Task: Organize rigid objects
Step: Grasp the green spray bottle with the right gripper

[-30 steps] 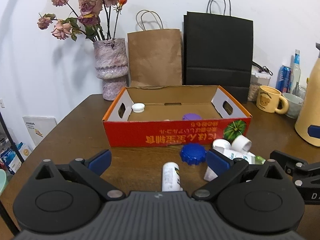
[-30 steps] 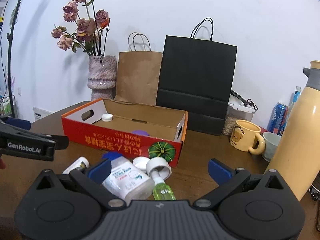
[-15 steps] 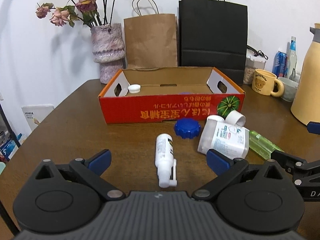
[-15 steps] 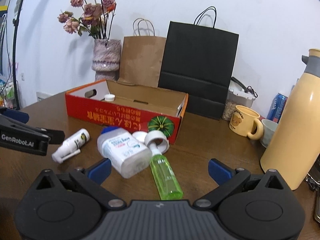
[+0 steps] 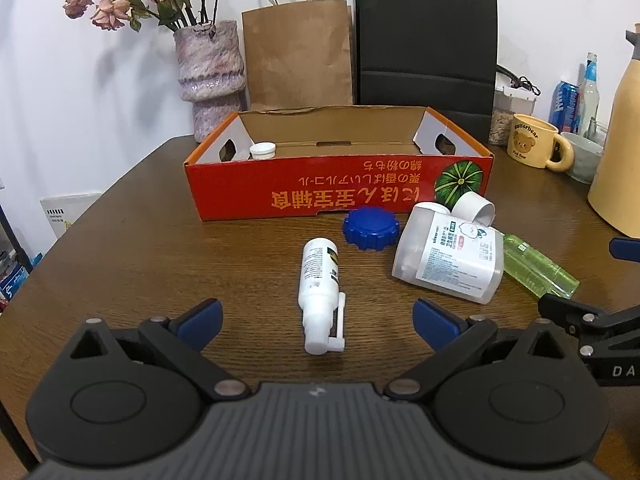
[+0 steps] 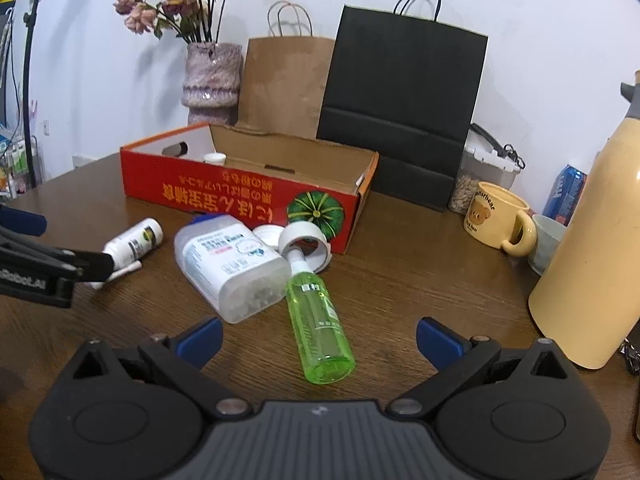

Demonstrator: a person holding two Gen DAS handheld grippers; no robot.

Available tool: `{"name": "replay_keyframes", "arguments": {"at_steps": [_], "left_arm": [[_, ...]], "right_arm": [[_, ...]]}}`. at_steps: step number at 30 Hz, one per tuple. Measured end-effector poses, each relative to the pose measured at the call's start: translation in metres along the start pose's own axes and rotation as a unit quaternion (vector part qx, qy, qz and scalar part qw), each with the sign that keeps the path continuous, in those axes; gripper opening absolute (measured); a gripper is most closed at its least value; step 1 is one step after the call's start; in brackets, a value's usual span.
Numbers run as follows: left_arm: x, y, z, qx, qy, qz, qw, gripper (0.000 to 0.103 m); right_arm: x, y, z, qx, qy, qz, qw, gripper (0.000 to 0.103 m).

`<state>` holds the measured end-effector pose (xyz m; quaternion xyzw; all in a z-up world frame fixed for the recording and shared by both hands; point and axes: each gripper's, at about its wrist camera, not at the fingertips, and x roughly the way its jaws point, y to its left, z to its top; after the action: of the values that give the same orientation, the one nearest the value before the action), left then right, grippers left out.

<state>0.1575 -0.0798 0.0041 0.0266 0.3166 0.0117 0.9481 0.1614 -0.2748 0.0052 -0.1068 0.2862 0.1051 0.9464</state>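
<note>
Your left gripper (image 5: 316, 320) gapes empty; the white spray bottle (image 5: 320, 280) just ahead looks light, slick; pinch its body.

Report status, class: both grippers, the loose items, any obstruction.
Left gripper open, empty, facing white spray bottle. Right gripper open, empty, facing green bottle. Both bottles lying outside red box. Nothing blocking either.

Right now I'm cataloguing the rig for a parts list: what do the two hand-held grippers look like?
Both match: the left hand-held gripper and right hand-held gripper have matte black bodies with ribbed grey centres, round black discs, silver pivot pins, black linkage arms and blue fingertip pads. White "GenRobot.AI" lettering marks the left one's side. No cables or sleeves show.
</note>
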Motion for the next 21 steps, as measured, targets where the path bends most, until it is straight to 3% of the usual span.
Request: {"name": "replay_keyframes", "arguments": {"at_steps": [12, 19, 21], "left_arm": [[0.014, -0.001, 0.001, -0.004, 0.011, 0.005, 0.9999, 0.103], [0.020, -0.001, 0.002, -0.006, 0.014, 0.006, 0.9999, 0.103], [0.022, -0.001, 0.002, -0.006, 0.015, 0.006, 0.9998, 0.103]], "right_arm": [[0.049, -0.008, 0.006, 0.007, 0.033, 0.010, 0.999, 0.081], [0.061, -0.013, 0.011, 0.042, 0.040, 0.046, 0.997, 0.036], [0.060, -0.011, 0.011, 0.041, 0.038, 0.047, 0.997, 0.033]]}}
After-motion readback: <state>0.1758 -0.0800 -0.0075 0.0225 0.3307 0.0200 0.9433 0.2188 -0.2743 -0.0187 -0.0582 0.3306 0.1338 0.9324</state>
